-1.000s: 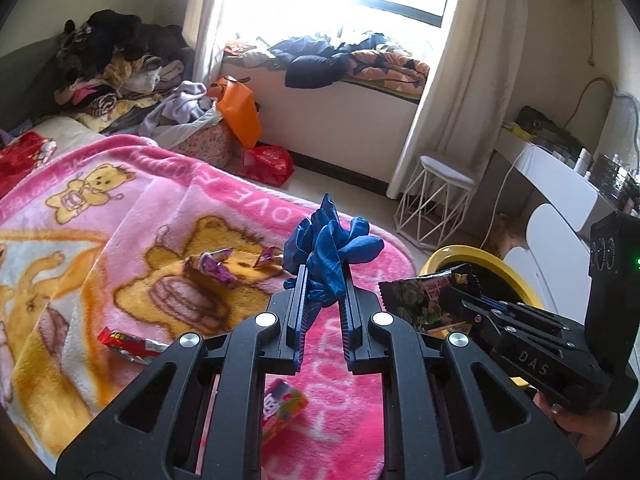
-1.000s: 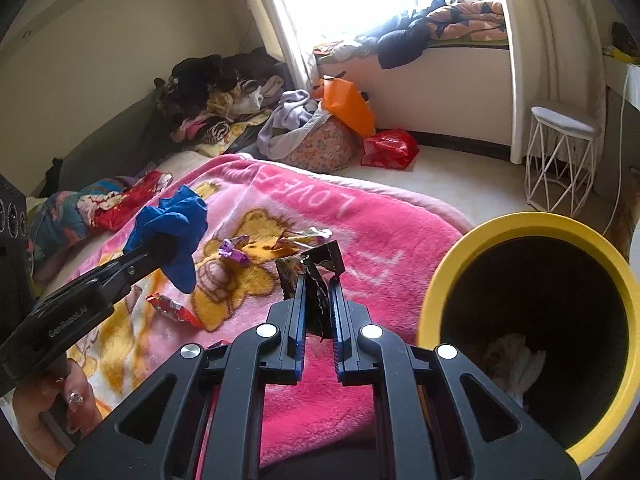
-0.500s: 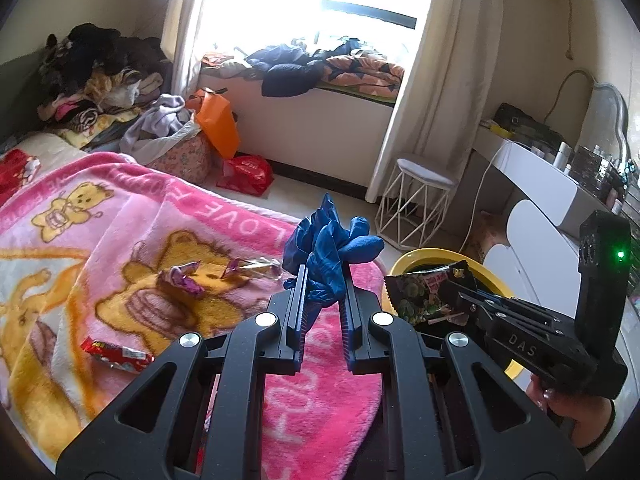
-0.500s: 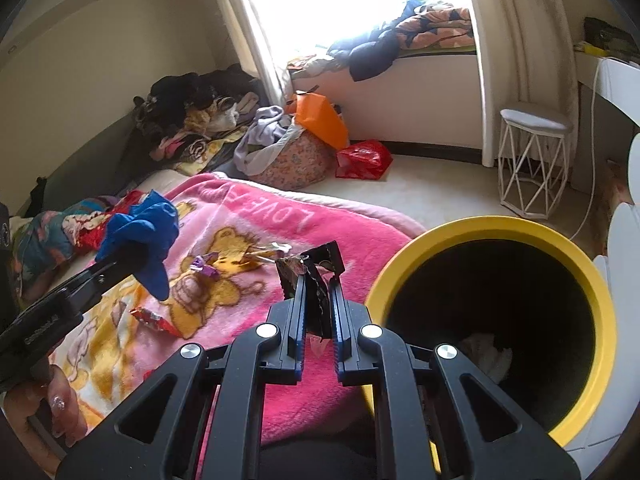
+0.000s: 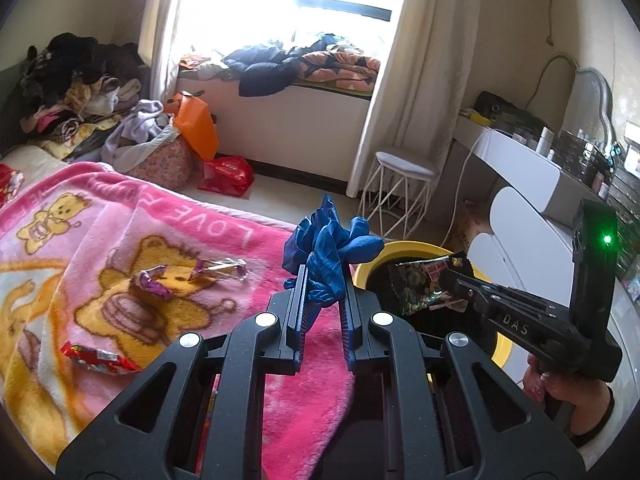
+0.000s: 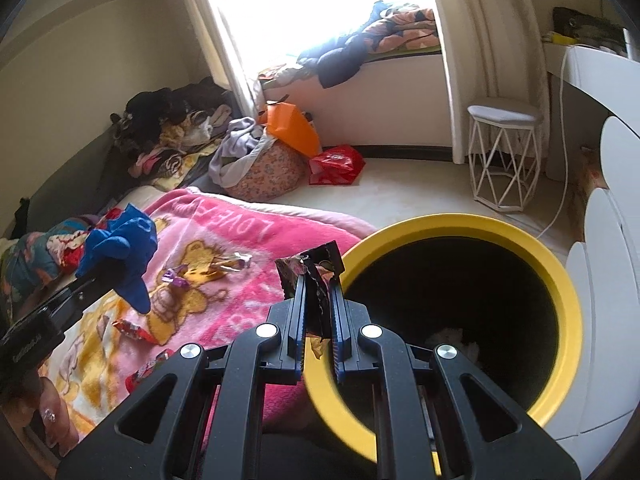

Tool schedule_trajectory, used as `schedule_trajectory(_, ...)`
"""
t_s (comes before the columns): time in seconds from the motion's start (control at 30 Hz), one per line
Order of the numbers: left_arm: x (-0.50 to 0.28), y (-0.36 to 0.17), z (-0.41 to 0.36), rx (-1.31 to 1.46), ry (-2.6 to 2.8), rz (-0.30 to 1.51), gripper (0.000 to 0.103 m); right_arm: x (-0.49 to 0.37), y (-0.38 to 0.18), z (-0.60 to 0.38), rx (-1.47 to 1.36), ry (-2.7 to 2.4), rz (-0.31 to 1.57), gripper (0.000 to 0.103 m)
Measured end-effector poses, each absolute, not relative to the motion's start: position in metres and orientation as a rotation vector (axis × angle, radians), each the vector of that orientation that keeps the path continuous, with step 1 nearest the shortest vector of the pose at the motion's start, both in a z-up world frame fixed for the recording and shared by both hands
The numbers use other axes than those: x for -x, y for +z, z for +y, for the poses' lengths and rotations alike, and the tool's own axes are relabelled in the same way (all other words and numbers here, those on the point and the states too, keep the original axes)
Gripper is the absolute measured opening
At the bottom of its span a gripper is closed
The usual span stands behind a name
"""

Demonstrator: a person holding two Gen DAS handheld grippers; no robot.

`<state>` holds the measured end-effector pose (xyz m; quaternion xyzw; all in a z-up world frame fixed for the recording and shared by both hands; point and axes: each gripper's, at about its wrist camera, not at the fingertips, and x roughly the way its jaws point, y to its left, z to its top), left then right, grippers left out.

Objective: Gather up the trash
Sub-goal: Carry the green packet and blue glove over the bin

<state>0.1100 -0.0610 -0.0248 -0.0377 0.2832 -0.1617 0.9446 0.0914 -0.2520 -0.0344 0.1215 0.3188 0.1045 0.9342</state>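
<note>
My left gripper (image 5: 323, 280) is shut on a crumpled blue glove (image 5: 330, 242), held above the pink blanket's edge; the same blue glove (image 6: 120, 246) shows at the left of the right wrist view. My right gripper (image 6: 319, 284) is shut on a dark snack wrapper (image 6: 310, 270), level with the left rim of the yellow-rimmed bin (image 6: 460, 224). From the left wrist view the snack wrapper (image 5: 424, 286) hangs over the bin (image 5: 394, 249). Purple candy wrappers (image 5: 154, 282), a clear wrapper (image 5: 224, 270) and a red wrapper (image 5: 96, 358) lie on the blanket (image 5: 180, 216).
White crumpled paper (image 6: 450, 338) lies inside the bin. A white wire stool (image 6: 504, 152), a white dresser (image 5: 528, 184), a red bag (image 6: 334, 164), an orange bag (image 6: 292, 126) and a heap of clothes (image 6: 172, 128) stand around the floor.
Both grippers have swung to the right, off the bed toward the bin, still holding their items. The bin fills more of both views and the wrapper now hangs over it.
</note>
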Motion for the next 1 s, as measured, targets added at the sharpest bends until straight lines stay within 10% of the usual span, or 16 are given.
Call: schedule_trajectory(1.0,-0.113,-0.041,-0.127,-0.011,-0.444,0.62,0.01,-0.087,-0.048,-0.322,-0.317,0.006,0.635,0.011)
